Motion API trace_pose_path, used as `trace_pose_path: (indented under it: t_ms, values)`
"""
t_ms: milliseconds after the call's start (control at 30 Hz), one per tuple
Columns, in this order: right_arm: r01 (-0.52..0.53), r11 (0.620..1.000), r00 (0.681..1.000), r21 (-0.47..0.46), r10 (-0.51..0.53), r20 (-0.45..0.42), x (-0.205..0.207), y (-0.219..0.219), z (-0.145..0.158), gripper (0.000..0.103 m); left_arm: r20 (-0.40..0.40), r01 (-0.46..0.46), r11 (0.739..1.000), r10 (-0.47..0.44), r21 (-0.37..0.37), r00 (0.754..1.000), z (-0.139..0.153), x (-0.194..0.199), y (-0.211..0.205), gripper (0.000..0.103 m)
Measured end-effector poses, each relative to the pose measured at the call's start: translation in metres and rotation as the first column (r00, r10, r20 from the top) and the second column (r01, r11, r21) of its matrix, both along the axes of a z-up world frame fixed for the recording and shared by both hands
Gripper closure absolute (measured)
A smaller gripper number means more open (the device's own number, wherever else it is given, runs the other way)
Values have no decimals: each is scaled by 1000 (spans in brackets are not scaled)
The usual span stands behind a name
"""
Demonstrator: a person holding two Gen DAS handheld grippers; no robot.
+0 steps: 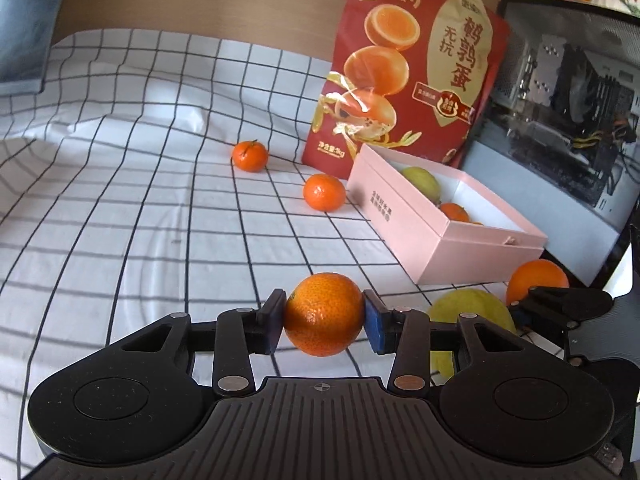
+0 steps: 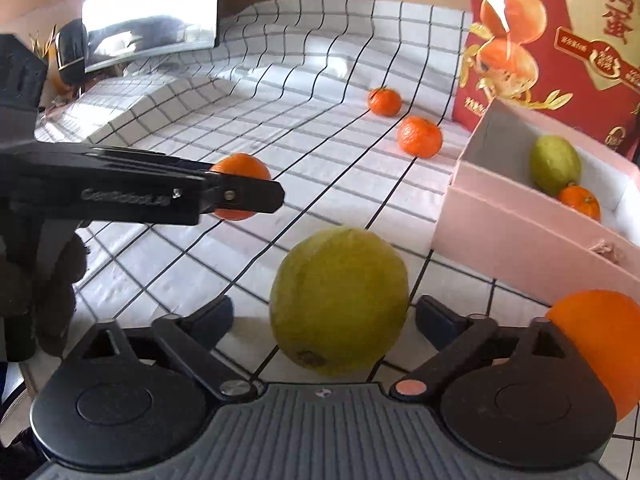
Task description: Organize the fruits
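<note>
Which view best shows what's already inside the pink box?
Right wrist view: the pink box opens toward it, showing a green fruit and a mandarin. The left wrist view's near wall partly hides them.

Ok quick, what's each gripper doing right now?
Left gripper: closed on a mandarin.
Right gripper: open around a green fruit, not gripping.
</note>
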State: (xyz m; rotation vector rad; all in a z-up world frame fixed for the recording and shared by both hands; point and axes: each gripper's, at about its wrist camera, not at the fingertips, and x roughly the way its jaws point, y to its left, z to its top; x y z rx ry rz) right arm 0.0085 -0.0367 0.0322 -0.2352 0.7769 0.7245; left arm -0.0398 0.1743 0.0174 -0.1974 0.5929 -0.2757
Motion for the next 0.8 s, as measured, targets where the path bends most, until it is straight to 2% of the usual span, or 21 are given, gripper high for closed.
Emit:
trace_pose_path:
  t_ms: [233,300,333,367,467,600,633,700,767,800]
  values:
    - [-24,999,999,-34,22,-37,-3,1,4,0,-50,-16,999,15,-36,999,-5,0,9,57]
    - [-40,999,996,-35,37,-84,-3,-2,11,6,-64,-16,999,14,-32,998,-6,1,8,57]
    - [-45,999,993,-15,43,-106,-5,-7,15,10,-64,-16,999,14,-31,998,-6,1,8,57]
    - [-45,999,992,16,47,-119,-8,-16,21,10,-64,-17,999,15,-32,998,-6,0,8,57]
    - [-14,998,995,55,20,-95,-22,-47,34,10,-66,-17,999,15,-31,998,-7,0,7,57]
    - [108,993,994,49,-107,-27,-36,-86,37,11,-66,-22,999,20,-26,998,-7,0,6,57]
    - [138,989,990,45,-137,-22,-38,-93,35,14,-66,-23,999,22,-23,998,-7,0,6,57]
    - [173,984,985,39,-171,-36,-41,-103,28,26,-66,-24,1000,22,-20,998,-7,0,6,57]
    - [182,983,982,31,-180,-52,-43,-107,21,44,-66,-23,999,22,-24,998,-7,0,6,57]
    - [178,984,983,30,-176,-54,-44,-108,18,46,-66,-22,999,20,-24,998,-7,1,7,57]
